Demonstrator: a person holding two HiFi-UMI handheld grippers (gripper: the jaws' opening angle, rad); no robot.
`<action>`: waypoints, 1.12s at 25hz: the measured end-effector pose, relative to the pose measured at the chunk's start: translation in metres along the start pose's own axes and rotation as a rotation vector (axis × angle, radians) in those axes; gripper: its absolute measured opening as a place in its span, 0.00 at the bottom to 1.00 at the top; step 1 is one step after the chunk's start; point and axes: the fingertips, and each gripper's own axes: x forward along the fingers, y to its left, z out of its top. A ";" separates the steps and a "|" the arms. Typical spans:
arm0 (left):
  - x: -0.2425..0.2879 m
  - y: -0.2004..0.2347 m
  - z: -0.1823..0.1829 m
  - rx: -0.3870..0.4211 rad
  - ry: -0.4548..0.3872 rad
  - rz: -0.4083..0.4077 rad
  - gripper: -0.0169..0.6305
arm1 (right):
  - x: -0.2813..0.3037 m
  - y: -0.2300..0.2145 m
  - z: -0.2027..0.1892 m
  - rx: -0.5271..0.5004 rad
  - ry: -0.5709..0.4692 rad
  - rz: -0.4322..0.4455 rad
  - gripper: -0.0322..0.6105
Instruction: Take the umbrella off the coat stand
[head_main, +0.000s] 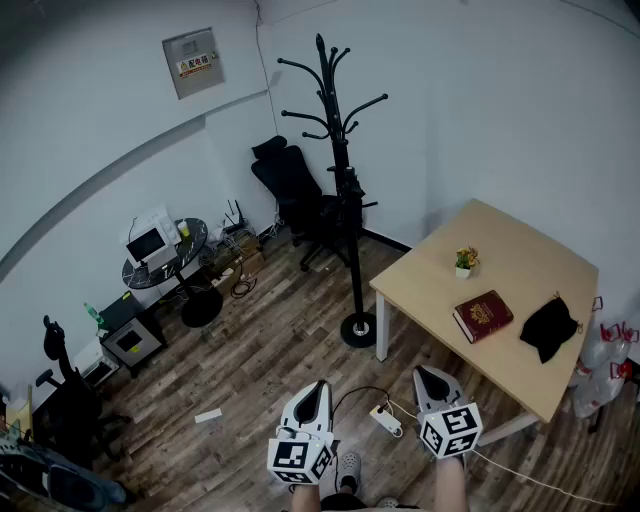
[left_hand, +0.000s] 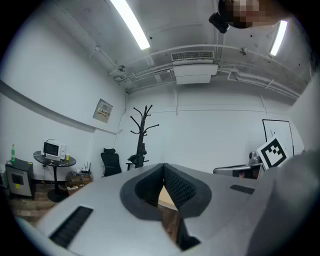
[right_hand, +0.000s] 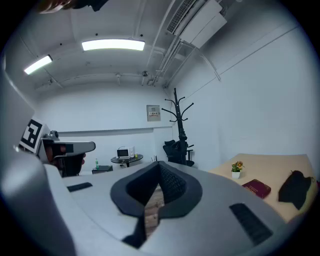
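Facing one coat stand (head_main: 354, 270), one umbrella (head_main: 347, 190): left gripper (head_main: 318, 386), right gripper (head_main: 426, 373) both closed, empty

Wooden table (head_main: 520, 250): small potted plant (head_main: 465, 262), red book (head_main: 483, 315), black pouch (head_main: 548, 327), each apart.
Plank floor (head_main: 270, 350): coat stand (head_main: 345, 200), black office chair (head_main: 295, 190), white power strip (head_main: 386, 420), paper slip (head_main: 208, 415).
Round side table (head_main: 193, 236): white appliance (head_main: 150, 240).

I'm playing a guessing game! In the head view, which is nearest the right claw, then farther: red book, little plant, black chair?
From the right claw:
1. red book, near on the table.
2. little plant, farther up the table.
3. black chair, farthest, across the room.
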 end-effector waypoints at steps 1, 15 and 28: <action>0.004 0.004 -0.002 -0.001 0.008 0.002 0.06 | 0.005 0.001 0.000 0.000 0.000 0.003 0.06; 0.061 0.069 -0.038 -0.009 0.167 -0.014 0.06 | 0.099 -0.005 -0.006 0.012 0.045 0.008 0.06; 0.123 0.162 -0.040 -0.033 0.166 0.006 0.21 | 0.195 -0.003 -0.008 0.075 0.097 0.059 0.18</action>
